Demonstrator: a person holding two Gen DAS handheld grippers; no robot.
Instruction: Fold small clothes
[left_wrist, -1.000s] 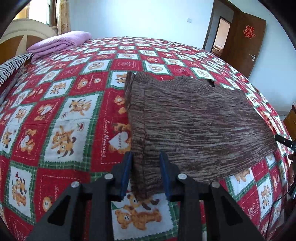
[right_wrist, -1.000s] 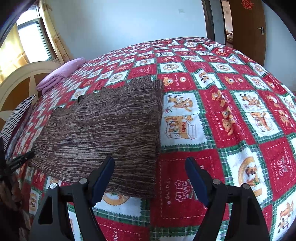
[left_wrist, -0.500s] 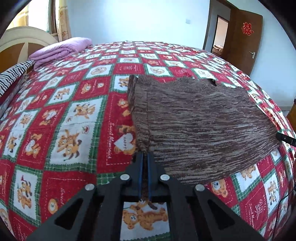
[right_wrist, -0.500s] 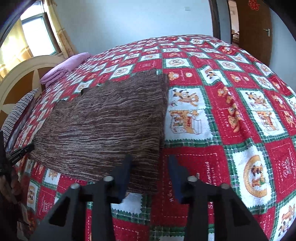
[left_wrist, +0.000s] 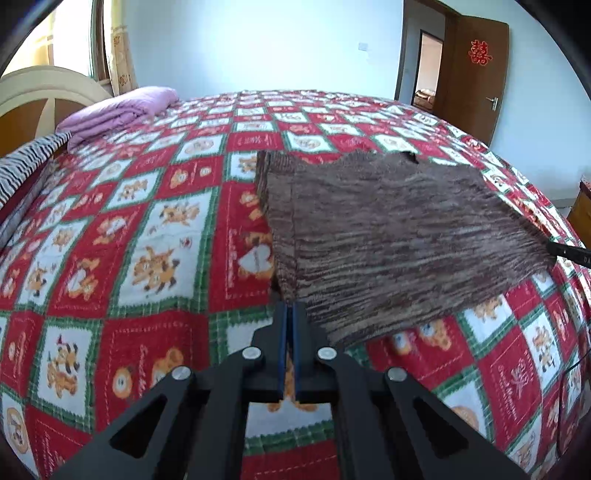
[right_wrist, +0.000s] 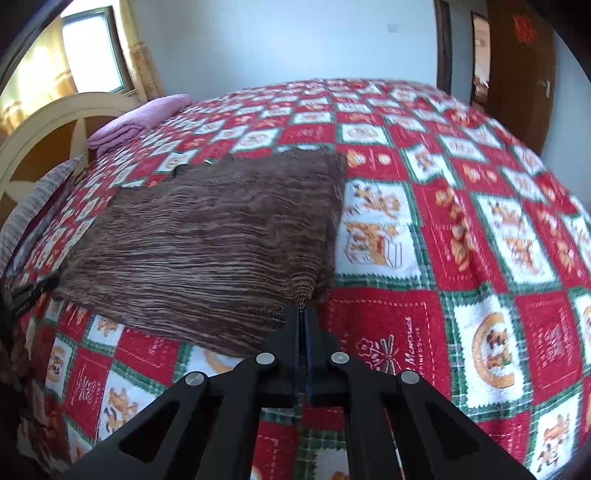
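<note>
A brown striped knit garment (left_wrist: 399, 236) lies spread on the red patterned bedspread (left_wrist: 147, 258). My left gripper (left_wrist: 290, 308) is shut on the garment's near left corner and lifts it a little off the bed. In the right wrist view the same garment (right_wrist: 207, 243) fills the left middle. My right gripper (right_wrist: 304, 312) is shut on its near right corner, also raised slightly. The near hem hangs between the two grippers. The right gripper's tip (left_wrist: 569, 253) shows at the right edge of the left wrist view.
A folded purple blanket (left_wrist: 118, 110) and a striped pillow (left_wrist: 26, 166) lie at the bed's far left by the headboard (left_wrist: 40, 85). A brown door (left_wrist: 476, 74) stands at the back right. The bedspread (right_wrist: 480, 221) extends to the right of the garment.
Both grippers closed: the left one first on the near left corner, the right one from wide open onto the near right corner. Both corners now lift off the bed.
</note>
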